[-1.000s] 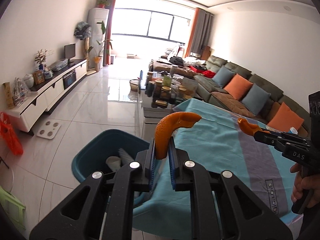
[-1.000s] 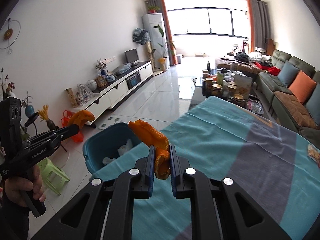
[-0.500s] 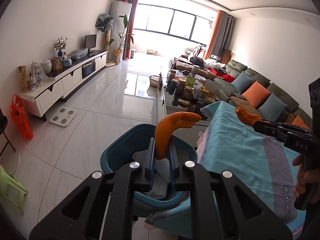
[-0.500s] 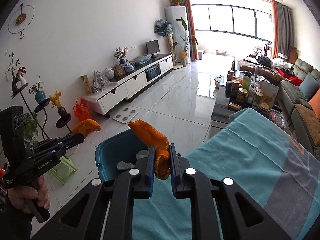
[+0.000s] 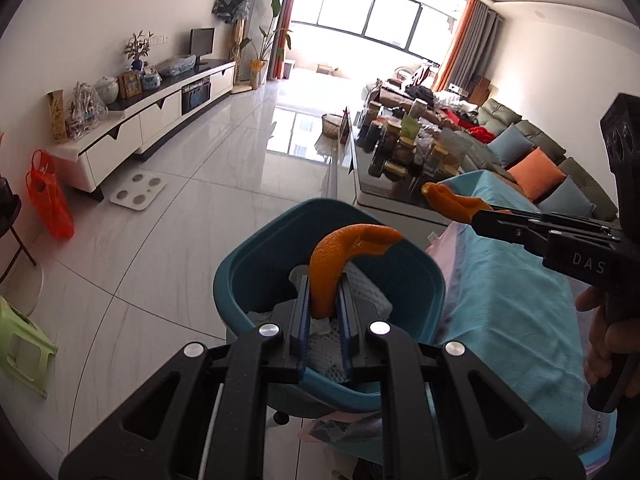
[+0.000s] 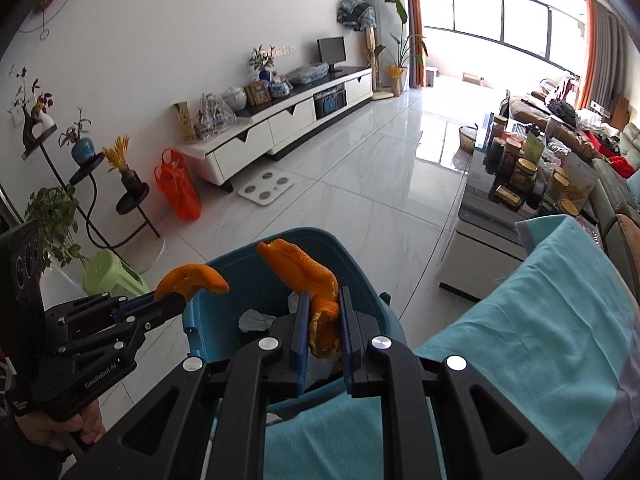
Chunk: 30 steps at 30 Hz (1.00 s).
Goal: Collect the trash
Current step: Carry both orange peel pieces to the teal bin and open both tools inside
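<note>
The left gripper [image 5: 325,312] is clamped on a curved strip of orange peel [image 5: 344,258], held right above the open teal bin [image 5: 240,280], probably so it drops straight in when let go. The right gripper [image 6: 324,328] is clamped on a second, crumpled orange peel [image 6: 308,276], poised over the same bin just off the counter's edge, where the teal cloth [image 6: 540,320] hangs down. The left wrist view shows white paper and mesh trash [image 5: 372,292] already in the bin; the right wrist view shows the bin's far inner wall and a grey scrap [image 6: 254,320] instead.
</note>
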Available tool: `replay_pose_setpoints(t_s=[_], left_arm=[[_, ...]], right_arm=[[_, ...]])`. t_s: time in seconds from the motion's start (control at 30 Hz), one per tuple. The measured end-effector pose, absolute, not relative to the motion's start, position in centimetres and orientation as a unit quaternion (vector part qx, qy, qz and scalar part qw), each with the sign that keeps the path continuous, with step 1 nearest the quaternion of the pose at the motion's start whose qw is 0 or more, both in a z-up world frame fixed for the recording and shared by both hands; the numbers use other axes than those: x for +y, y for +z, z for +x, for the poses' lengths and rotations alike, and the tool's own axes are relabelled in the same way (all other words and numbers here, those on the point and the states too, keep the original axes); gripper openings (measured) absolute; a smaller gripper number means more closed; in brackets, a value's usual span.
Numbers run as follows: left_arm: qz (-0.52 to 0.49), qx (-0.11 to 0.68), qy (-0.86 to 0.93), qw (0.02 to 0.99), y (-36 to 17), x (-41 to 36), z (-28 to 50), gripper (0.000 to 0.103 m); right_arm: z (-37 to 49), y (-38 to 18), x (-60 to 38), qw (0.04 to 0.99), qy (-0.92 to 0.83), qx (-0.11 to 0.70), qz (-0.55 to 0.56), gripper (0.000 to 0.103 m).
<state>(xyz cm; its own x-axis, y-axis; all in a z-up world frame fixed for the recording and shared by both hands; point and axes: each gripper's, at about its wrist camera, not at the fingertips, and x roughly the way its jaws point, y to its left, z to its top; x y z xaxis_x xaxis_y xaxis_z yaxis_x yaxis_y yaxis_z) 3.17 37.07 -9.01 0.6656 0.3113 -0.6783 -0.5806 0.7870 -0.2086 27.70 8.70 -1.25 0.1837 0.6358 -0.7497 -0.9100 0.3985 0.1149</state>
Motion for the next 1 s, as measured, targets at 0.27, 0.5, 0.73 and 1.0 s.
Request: replay_pose_setpoints(t_s=[0.27,0.5,0.73,1.0], left_arm=[[-0.221,0.358,0.256,0.870,-13.2,38.1,6.6,0.013],[-0.229,0.380,0.258,0.858,-15.9,38.8,9.3,0.013],[-0.227,0.396,0.260,0.851,-17.7,39.0,11.8,0.014],[-0.229,0.397,0.259,0.850,-18.1,39.0,12.9,0.019]], right_arm=[[27.6,-4.2,12.1,0.729,0.507,0.397,-0.233,0.012],[27.2,-6.4,14.5,0.709,0.500,0.407,-0.286,0.012],[27.2,-8.2,15.8,0.693,0.491,0.418,-0.323,0.012],[27.4,-8.9,16.5,0.685,0.489,0.425,-0.334,0.018]])
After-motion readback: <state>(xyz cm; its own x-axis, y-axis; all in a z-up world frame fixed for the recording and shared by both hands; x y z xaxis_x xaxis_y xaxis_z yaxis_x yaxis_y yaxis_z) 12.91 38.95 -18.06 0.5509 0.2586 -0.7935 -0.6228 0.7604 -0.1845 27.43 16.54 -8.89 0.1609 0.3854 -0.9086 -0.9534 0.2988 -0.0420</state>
